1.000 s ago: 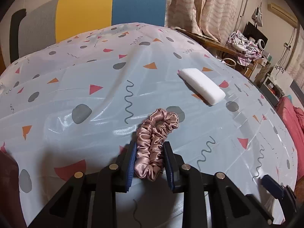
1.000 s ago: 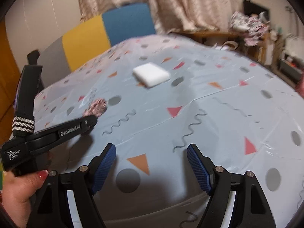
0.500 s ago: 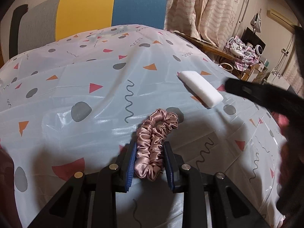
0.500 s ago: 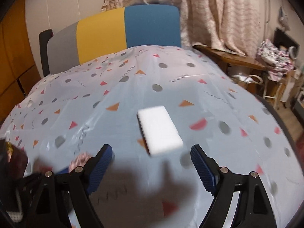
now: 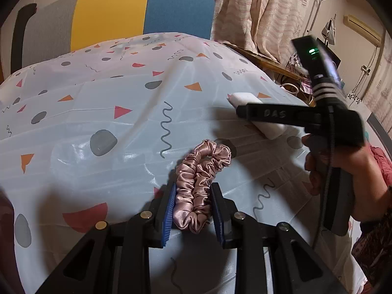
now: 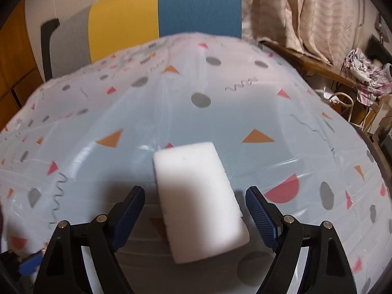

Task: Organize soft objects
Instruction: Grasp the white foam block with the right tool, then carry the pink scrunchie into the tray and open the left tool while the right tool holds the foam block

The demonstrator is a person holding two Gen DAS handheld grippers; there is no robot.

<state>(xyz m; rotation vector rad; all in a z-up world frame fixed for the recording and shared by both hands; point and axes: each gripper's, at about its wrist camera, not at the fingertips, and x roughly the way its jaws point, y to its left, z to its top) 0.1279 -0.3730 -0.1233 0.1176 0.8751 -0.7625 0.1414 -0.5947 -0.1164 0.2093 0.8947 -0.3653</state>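
Pink satin fills the narrow gap of the left gripper [image 5: 193,210]: its blue-padded fingers [image 5: 168,212] press on both sides of a ruched scrunchie [image 5: 201,178], whose far loop lies on the bench [image 5: 103,112] ahead of them. The right gripper [image 6: 194,214] stands wide, its jaws having just closed a little, and a white foam sponge block [image 6: 199,203] lies flat on the bench between its fingers [image 6: 261,216] with a clear gap on each side, so nothing is gripped there. The bench wears a glossy pale-blue plastic cloth printed with orange and red triangles, grey spots and squiggles. Behind it stands a chair back [image 5: 137,12] in grey, yellow and blue, with pale patterned curtains [image 5: 259,17] to the right. Only the left wrist view shows the scrunchie whole and the person's right hand [image 5: 343,164] around the other tool's handle, hovering over the sponge; only the right wrist view shows the sponge unhidden, plus a heap of cloth [image 6: 367,76] on wooden furniture.
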